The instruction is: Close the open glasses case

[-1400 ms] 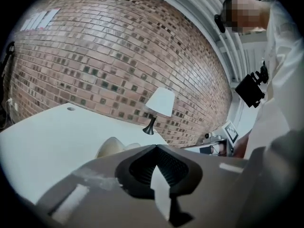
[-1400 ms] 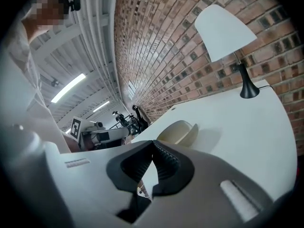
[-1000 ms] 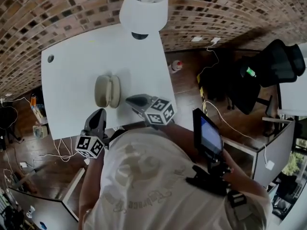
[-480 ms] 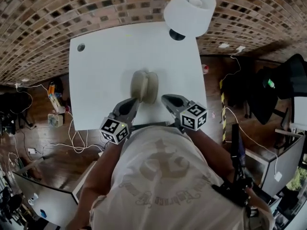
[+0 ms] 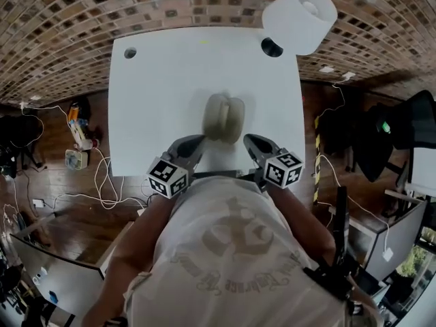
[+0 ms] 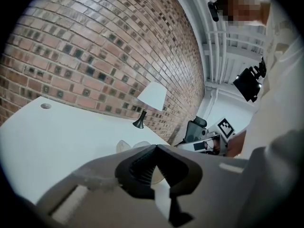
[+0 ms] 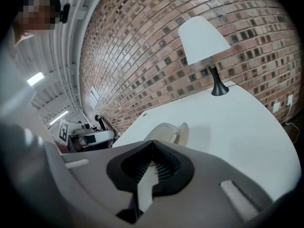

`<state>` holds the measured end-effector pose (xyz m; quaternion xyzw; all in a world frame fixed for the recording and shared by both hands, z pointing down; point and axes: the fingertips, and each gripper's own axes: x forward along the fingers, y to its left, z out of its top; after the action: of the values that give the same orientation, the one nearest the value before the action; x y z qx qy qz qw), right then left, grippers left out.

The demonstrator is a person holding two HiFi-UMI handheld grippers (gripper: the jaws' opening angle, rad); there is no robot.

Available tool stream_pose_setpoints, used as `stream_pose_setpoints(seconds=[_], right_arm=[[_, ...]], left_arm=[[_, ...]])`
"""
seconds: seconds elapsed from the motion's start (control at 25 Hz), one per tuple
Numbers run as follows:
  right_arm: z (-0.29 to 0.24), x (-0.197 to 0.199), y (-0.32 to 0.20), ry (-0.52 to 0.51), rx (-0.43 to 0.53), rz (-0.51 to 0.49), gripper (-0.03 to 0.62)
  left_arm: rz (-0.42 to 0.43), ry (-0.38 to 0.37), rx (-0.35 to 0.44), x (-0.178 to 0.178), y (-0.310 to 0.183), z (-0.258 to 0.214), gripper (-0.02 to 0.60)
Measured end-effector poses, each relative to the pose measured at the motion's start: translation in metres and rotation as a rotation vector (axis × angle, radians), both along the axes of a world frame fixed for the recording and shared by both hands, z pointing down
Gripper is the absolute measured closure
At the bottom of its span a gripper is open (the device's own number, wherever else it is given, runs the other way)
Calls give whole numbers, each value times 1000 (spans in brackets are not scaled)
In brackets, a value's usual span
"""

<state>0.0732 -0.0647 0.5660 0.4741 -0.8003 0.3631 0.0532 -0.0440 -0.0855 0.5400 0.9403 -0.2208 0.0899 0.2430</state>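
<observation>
A beige glasses case [image 5: 224, 116] lies open on the white table [image 5: 157, 94], its two halves side by side. It also shows just beyond the jaw tips in the left gripper view as the glasses case [image 6: 124, 146], and in the right gripper view as the glasses case [image 7: 167, 132]. My left gripper [image 5: 197, 141] sits near the table's front edge, just left of the case. My right gripper [image 5: 249, 141] sits just right of the case. Both grippers are shut with nothing between the jaws, and neither touches the case.
A white-shaded lamp [image 5: 300, 18] on a black base stands at the table's far right corner. A round cable hole [image 5: 130, 52] is at the far left corner. Cables and clutter lie on the wooden floor left of the table; a black chair [image 5: 402, 128] stands to the right.
The view has swung so the table and case sit centred. Both grippers have come in from the front edge and now flank the case's near end.
</observation>
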Motion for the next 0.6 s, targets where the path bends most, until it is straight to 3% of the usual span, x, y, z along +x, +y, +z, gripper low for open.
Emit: stream_pose_setpoints(seconds=[0.36,0.6], right_arm=[[24,6,-9,-43,-95,161,580],[42,12,-18,-52,-153,220,527]], left_arm=[[18,14,21,-32,-2,-3,578],[8,11,35,-52,-3,-4,578]])
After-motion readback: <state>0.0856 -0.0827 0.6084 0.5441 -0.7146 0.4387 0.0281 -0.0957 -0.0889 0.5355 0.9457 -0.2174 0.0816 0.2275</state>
